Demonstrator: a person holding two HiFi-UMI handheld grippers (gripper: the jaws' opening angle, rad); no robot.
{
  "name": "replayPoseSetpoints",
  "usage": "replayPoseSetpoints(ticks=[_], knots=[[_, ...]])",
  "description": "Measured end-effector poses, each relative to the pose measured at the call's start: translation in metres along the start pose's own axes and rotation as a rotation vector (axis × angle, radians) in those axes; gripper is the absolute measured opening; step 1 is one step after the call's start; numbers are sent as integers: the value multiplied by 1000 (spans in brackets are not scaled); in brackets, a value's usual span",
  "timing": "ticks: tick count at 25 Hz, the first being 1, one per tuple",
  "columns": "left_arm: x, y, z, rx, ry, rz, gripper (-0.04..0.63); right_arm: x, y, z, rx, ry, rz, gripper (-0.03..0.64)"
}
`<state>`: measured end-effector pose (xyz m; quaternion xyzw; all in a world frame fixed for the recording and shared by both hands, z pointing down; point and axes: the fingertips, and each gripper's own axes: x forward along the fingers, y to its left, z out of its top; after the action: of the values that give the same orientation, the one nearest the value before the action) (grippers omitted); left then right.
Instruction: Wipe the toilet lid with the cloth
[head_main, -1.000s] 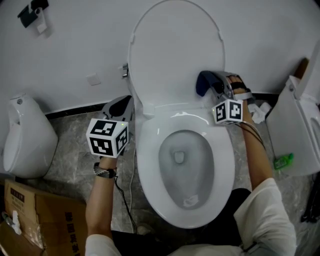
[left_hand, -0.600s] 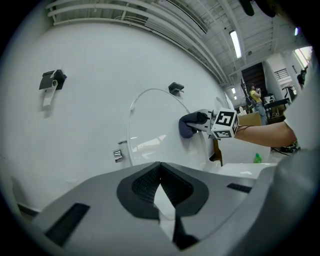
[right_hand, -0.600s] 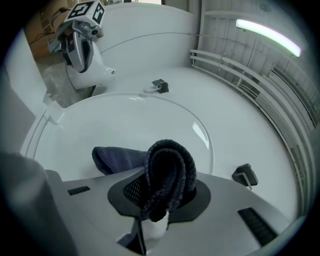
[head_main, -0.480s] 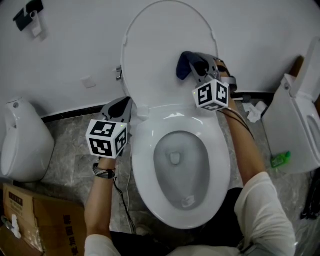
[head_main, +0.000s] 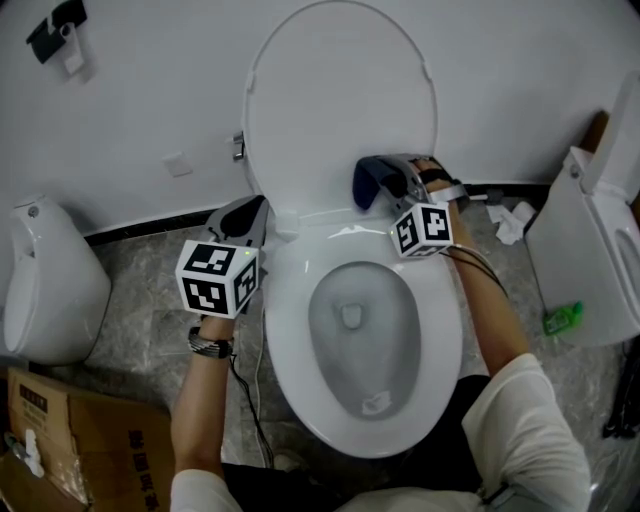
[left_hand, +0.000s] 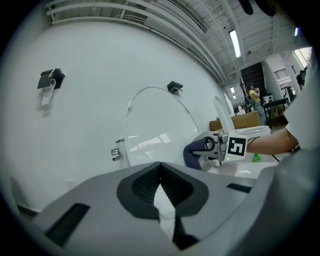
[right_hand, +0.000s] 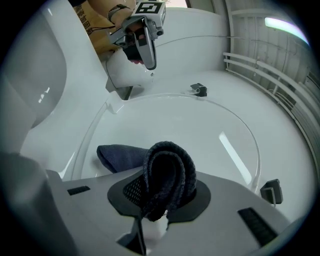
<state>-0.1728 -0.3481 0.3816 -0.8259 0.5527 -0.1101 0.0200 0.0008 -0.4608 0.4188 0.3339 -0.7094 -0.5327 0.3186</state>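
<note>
In the head view, the cloth (head_main: 368, 184) is held by the right tool (head_main: 388, 180) against the lower right of the raised toilet lid (head_main: 330, 90); water is seen in the toilet bowl (head_main: 290, 330). In the left gripper view, the left tool (left_hand: 160, 167) is clenched, empty. In the right gripper view, the cloth is clamped between the jaws.

White sleeves (head_main: 525, 425), dark wristband (head_main: 210, 343), grey left gripper (left_hand: 160, 166) with black-and-white marker cube (head_main: 218, 278).
</note>
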Motion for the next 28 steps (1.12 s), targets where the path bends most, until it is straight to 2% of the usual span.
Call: replayPoseSetpoints(ticks=[3,9,13,17,21,25,28], knots=[[0,1,0,0,-1,0,2,-8,-12,-16,2,17,-31,88],[1,-1,0,1,-14,-9,2,-13,-73,-26,59,16,-192,89],[-1,3,-1,5,-10,1,2,-4,-111,-8,141,-14,-272,89],[-5,15,-3,2,-10,27,2,11,-129,26,200,-57,-302,87],[-7,21,-4,-5,-12,37,2,33,-114,70,167,-106,-251,87],[-9,21,-5,0,-6,38,2,45,-46,98,7,-136,-114,87],[-12,26,-8,-1,-3,45,2,44,8,94,-110,-131,-10,87]])
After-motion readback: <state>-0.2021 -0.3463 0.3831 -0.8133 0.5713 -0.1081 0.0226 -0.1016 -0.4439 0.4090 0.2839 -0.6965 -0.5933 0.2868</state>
